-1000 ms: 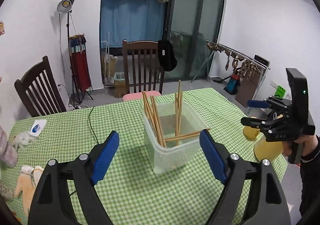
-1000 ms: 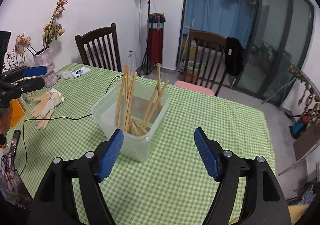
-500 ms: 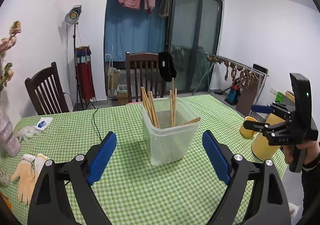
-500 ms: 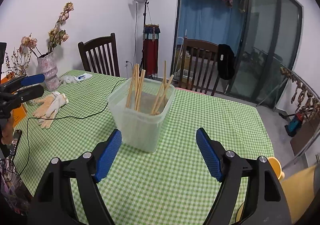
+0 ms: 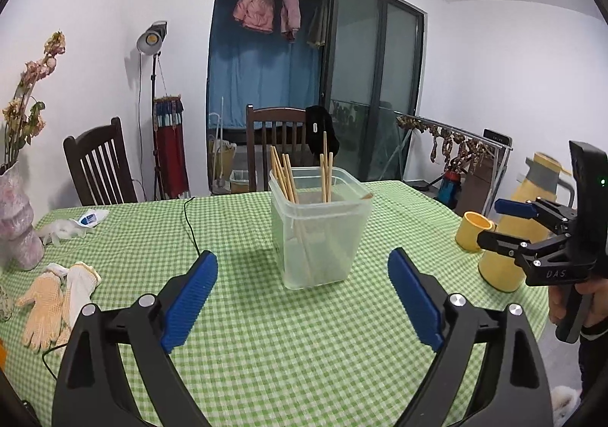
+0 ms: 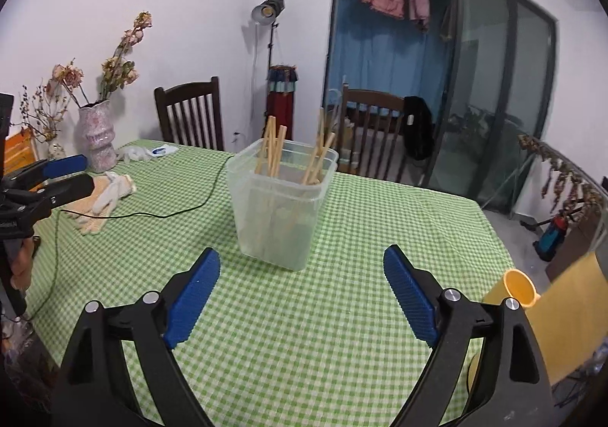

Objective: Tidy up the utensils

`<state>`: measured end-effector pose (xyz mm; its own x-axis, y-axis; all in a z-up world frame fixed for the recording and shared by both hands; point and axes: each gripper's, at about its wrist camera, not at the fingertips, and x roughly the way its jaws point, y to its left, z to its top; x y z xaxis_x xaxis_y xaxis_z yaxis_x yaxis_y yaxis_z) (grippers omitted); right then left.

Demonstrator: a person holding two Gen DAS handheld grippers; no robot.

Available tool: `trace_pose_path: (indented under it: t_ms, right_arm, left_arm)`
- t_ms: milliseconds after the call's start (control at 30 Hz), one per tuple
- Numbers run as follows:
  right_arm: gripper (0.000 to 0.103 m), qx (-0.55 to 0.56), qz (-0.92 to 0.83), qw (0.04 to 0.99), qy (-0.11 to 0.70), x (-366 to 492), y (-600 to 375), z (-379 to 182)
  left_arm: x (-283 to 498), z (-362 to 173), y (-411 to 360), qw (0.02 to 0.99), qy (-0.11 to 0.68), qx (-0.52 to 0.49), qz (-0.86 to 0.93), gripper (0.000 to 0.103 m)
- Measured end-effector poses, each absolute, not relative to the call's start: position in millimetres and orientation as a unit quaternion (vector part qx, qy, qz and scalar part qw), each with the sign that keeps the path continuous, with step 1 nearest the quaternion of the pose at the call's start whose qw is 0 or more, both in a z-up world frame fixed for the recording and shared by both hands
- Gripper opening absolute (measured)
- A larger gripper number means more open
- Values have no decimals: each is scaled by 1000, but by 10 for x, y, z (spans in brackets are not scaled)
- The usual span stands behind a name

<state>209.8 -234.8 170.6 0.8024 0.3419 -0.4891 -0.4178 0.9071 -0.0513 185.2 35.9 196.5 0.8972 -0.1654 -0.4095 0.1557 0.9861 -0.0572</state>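
Evidently, the wooden chopsticks [image 5: 283, 176] lean loose inside the translucent plastic tub [image 5: 319, 233] at twelve o'clock on the green checked tablecloth [image 5: 266, 332]. The left gripper [image 5: 302, 297] and the right gripper [image 6: 302, 296], jaws just widened, hold nothing.

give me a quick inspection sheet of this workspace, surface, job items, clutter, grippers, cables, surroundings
surface: table under a green checked cloth.
job's things: clear plastic tub mid-table, upright, with wooden chopsticks standing and leaning inside.
clutter: pair of work gloves, pink vase of dried flowers, small white packet, yellow cup, yellow jug.
grippers: left gripper and right gripper both open, jaws just widened, nothing between them, short of the tub.
cables: thin black cable trailing across the cloth past the gloves.
surroundings: two wooden chairs, lamp on a stand, glass sliding door, clothes hanging.
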Motion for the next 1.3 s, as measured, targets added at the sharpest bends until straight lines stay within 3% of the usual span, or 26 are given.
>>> trace_pose_path:
  t_ms: [200,600,767,1300]
  right_arm:
    - [87,-82,182,954,223,1770,-2321,1438]
    - [87,-78,179,957,214,1144,-2094,986]
    - [87,-80,180,957,215,933,-2006,776]
    - [87,-6,134,968,210,326,-2177,397]
  left_arm:
    - [1584,1611,249,975,207,-18,-85,95]
    - [978,940,194,978,191,-48,-68,95]
    - [639,674,129,988,150,-23,-24,95]
    - [-236,268,-26,994,113,1,8,95]
